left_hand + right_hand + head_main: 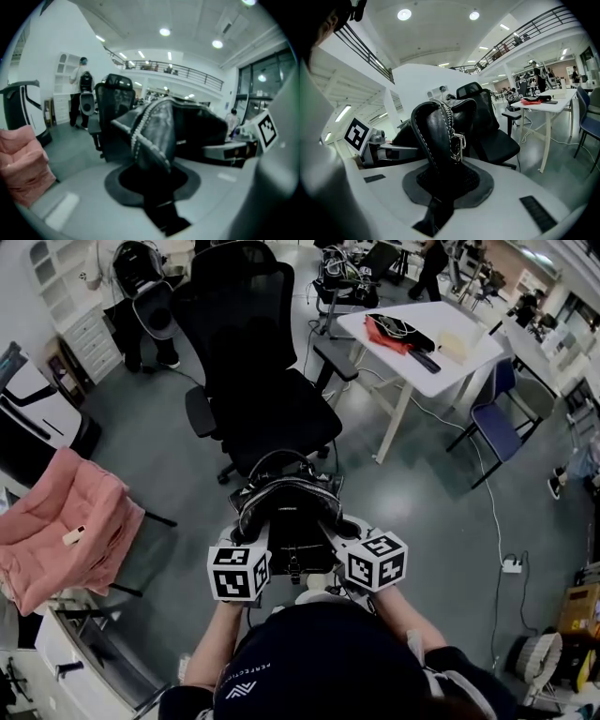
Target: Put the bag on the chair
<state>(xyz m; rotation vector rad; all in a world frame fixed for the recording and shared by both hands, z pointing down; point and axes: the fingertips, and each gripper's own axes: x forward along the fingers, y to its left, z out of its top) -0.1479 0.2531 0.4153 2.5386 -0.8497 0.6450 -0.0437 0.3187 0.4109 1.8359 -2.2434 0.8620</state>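
A black leather bag [286, 512] with white stitching and a looped handle hangs in front of me, held from both sides. My left gripper [255, 532] is shut on the bag's left end, and its own view shows the bag [159, 126] bulging out from between the pads. My right gripper [330, 529] is shut on the right end, where a stitched edge and metal clasp [457, 140] rise out of the jaws. The black mesh office chair [253, 381] stands just beyond the bag with its seat [272, 418] bare and facing me. It also shows as chair [110, 103] and chair [492, 136].
A pink-draped chair [56, 531] stands at the left. A white table [422, 334] with a red item and cables is at the back right, with a blue chair [502, 423] beside it. A power strip [511, 565] lies on the grey floor at right.
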